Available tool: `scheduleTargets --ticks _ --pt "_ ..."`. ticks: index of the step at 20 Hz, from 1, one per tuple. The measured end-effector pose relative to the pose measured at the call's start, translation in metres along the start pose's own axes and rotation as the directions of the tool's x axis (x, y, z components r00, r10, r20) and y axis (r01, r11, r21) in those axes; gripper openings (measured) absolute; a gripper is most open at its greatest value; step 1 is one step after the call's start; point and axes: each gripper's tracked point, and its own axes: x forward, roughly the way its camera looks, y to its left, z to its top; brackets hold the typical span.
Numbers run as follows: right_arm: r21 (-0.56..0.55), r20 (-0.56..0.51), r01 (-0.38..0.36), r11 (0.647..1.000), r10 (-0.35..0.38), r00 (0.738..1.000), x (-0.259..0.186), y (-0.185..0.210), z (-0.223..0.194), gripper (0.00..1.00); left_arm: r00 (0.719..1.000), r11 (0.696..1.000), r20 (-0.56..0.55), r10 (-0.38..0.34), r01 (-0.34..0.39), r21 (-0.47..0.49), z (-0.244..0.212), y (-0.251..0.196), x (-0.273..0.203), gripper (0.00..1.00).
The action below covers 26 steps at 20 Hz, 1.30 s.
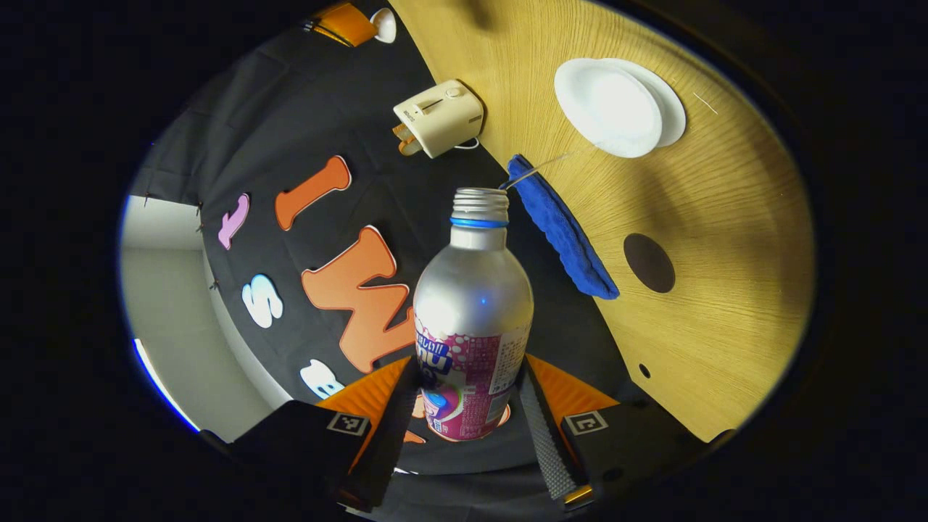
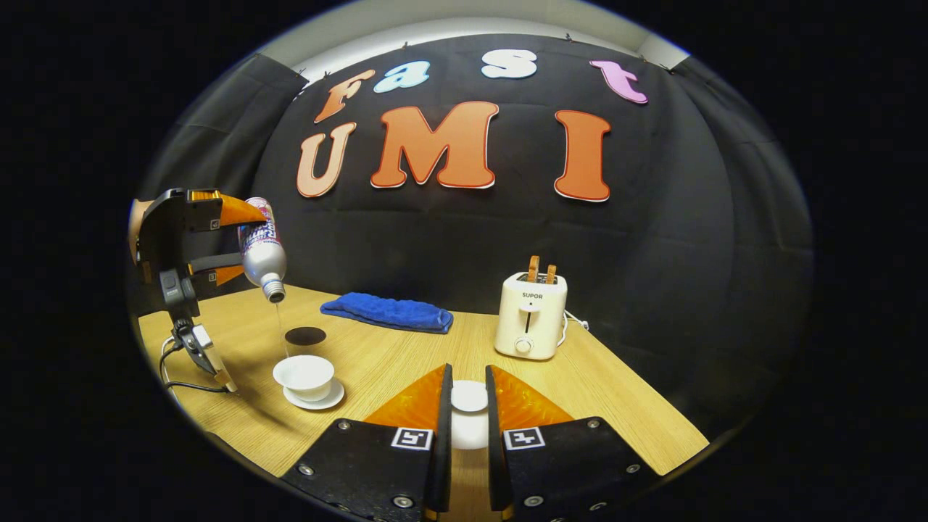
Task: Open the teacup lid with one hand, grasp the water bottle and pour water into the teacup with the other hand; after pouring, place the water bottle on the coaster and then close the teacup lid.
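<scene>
My left gripper is shut on the silver water bottle, which has a pink label and no cap. The bottle is tipped mouth-down above the white teacup, and a thin stream of water falls from it toward the cup. In the left gripper view the teacup sits uncovered on its saucer. The round dark coaster lies just behind the cup; the coaster is bare. My right gripper is shut on the white teacup lid, held above the table's near side.
A folded blue cloth lies at the back of the wooden table. A cream toaster with toast in it stands at the back right, its cord beside it. A cable trails from the left gripper near the table's left edge.
</scene>
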Motion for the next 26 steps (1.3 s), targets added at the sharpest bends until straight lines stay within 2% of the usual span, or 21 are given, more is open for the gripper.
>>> scheduleTargets --ticks 1,2,10,11,12,13,15,17,19,21,22,24,25,26 --pt "-0.003 -0.001 -0.001 1.0 0.001 1.0 0.0 0.0 0.0 0.21 1.0 1.0 0.004 0.001 -0.001 0.001 0.001 0.0 0.0 0.8" --pt "-0.004 0.0 0.0 1.0 0.0 1.0 0.0 0.001 0.0 0.22 1.0 1.0 0.01 0.002 -0.002 -0.004 0.005 -0.002 0.001 0.82" --pt "-0.001 -0.015 -0.027 1.0 0.027 1.0 0.0 0.016 -0.004 0.21 0.999 0.998 0.028 0.019 -0.018 -0.055 0.021 -0.019 -0.003 0.82" --pt "0.0 -0.012 -0.031 1.0 0.031 0.999 0.0 0.018 -0.002 0.21 0.999 0.998 0.023 0.024 -0.022 -0.066 0.019 -0.018 -0.004 0.8" --pt "0.002 -0.009 -0.034 0.999 0.034 0.999 0.001 0.02 0.0 0.21 0.999 0.996 0.021 0.029 -0.028 -0.08 0.017 -0.018 -0.006 0.82" --pt "0.004 -0.004 -0.036 0.999 0.036 0.999 0.002 0.023 0.003 0.21 0.999 0.994 0.019 0.043 -0.041 -0.103 0.016 -0.015 -0.005 0.79" --pt "0.011 0.001 -0.042 0.999 0.042 0.999 0.003 0.027 0.006 0.22 0.996 0.984 0.013 0.09 -0.087 -0.153 0.011 -0.005 -0.008 0.82" --pt "0.016 0.005 -0.05 0.999 0.05 0.999 0.005 0.033 0.011 0.22 0.99 0.963 -0.001 0.143 -0.139 -0.231 0.004 0.008 -0.01 0.79" --pt "0.017 0.013 -0.059 0.998 0.059 0.998 0.006 0.04 0.017 0.22 0.981 0.925 -0.043 0.191 -0.194 -0.326 -0.011 0.018 -0.011 0.82" --pt "0.02 0.021 -0.068 0.997 0.068 0.997 0.007 0.048 0.022 0.22 0.963 0.862 -0.111 0.247 -0.271 -0.43 -0.03 0.031 -0.015 0.78" --pt "0.02 0.024 -0.075 0.997 0.074 0.997 0.009 0.053 0.025 0.21 0.955 0.821 -0.142 0.262 -0.298 -0.487 -0.038 0.035 -0.015 0.82" --pt "0.02 0.03 -0.082 0.996 0.082 0.996 0.011 0.06 0.031 0.22 0.937 0.729 -0.202 0.286 -0.349 -0.588 -0.054 0.042 -0.019 0.82" --pt "0.02 0.034 -0.084 0.996 0.084 0.996 0.012 0.063 0.034 0.22 0.927 0.677 -0.237 0.29 -0.373 -0.635 -0.064 0.047 -0.021 0.77" --pt "0.02 0.035 -0.092 0.996 0.091 0.995 0.012 0.067 0.037 0.22 0.922 0.62 -0.261 0.286 -0.386 -0.683 -0.072 0.049 -0.021 0.81"
